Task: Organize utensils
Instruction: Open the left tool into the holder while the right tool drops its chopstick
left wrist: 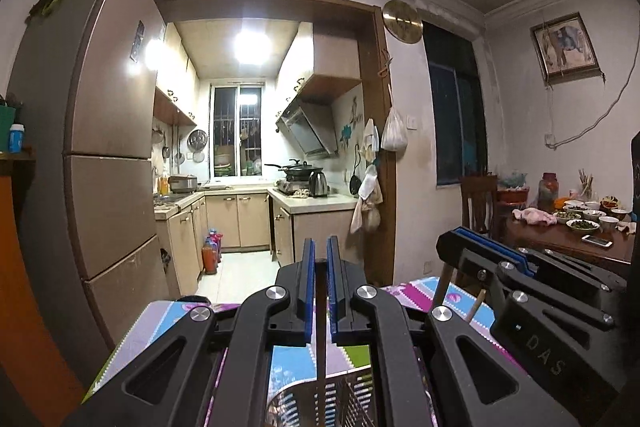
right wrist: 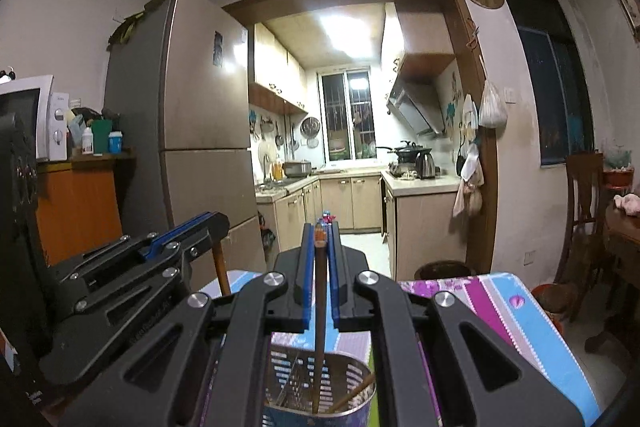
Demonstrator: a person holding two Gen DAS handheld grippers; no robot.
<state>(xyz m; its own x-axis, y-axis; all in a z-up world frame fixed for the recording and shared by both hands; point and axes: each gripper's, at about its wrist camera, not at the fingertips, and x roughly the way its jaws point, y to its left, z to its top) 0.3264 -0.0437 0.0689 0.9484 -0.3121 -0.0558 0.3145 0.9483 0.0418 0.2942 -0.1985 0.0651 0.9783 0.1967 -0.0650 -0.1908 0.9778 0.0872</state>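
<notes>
My left gripper (left wrist: 320, 247) is shut on a thin dark chopstick (left wrist: 321, 339) that hangs down toward a perforated steel utensil holder (left wrist: 344, 399). My right gripper (right wrist: 320, 233) is shut on a brown chopstick (right wrist: 319, 327) whose lower end is inside the steel holder (right wrist: 320, 383). Another chopstick (right wrist: 352, 393) leans inside the holder. The right gripper shows in the left wrist view (left wrist: 472, 239), with its chopstick (left wrist: 440, 283) below it. The left gripper shows in the right wrist view (right wrist: 208, 223), with its chopstick (right wrist: 222, 273).
The holder stands on a colourful striped mat (right wrist: 500, 303) over a small table. A fridge (left wrist: 108, 147) is at the left, the kitchen doorway ahead. A dining table (left wrist: 568, 239) with bowls and a wooden chair (right wrist: 584, 211) are at the right.
</notes>
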